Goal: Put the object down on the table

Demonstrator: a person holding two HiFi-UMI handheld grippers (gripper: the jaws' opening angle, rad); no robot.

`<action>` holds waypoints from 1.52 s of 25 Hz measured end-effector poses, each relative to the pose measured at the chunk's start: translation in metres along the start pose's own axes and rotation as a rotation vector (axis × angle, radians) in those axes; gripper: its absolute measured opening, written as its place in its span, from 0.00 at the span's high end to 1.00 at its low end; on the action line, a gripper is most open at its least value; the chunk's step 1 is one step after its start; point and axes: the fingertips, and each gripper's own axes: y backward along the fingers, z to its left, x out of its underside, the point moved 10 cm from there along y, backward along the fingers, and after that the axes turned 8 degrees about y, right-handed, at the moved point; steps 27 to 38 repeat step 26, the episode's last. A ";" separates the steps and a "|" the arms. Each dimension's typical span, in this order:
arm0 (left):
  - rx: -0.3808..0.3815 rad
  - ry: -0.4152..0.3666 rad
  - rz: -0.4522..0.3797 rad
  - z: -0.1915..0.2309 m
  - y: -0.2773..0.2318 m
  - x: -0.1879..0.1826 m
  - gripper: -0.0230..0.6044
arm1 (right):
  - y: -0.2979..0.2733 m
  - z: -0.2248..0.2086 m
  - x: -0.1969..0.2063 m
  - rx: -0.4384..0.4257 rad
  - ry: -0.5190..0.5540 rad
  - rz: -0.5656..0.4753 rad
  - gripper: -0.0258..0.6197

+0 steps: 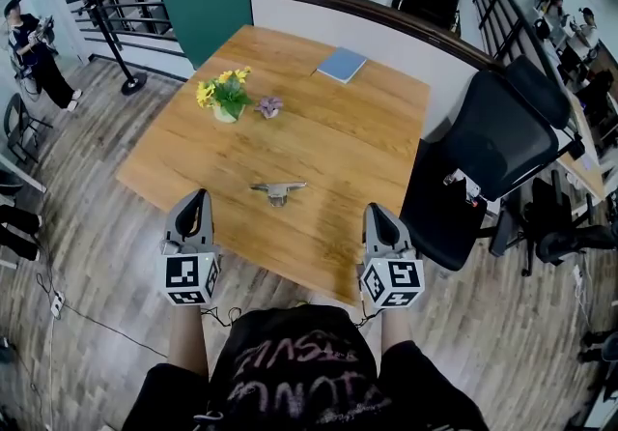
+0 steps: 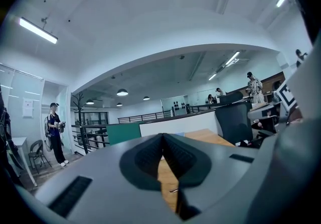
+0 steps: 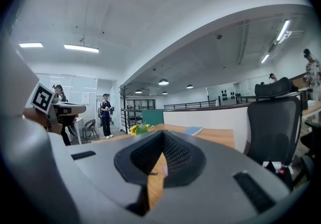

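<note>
Small metal object (image 1: 278, 190) is lying on the wooden table (image 1: 367, 129), centre of the frame, apart from both grippers. Left gripper (image 1: 200, 197) and right gripper (image 1: 374, 211) are hovering at the lower table edge, jaws pressed together, gripping nothing. Yellow flowers (image 1: 224, 91) and blue book (image 1: 342, 64) are sitting higher up.

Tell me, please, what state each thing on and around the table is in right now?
left gripper: shut, empty.
right gripper: shut, empty.
metal object: lying flat on the table, apart from both grippers.
yellow flowers: upright in their pot.
small purple plant: upright.
blue notebook: closed, lying flat.
office chair: unoccupied.
</note>
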 end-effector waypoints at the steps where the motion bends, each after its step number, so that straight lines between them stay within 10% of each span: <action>1: 0.003 -0.001 -0.003 0.000 0.000 0.001 0.94 | 0.000 0.000 0.000 0.003 0.002 -0.003 0.95; 38: 0.003 -0.004 -0.024 0.001 0.005 0.001 0.94 | 0.001 0.002 -0.005 -0.010 0.031 -0.014 0.95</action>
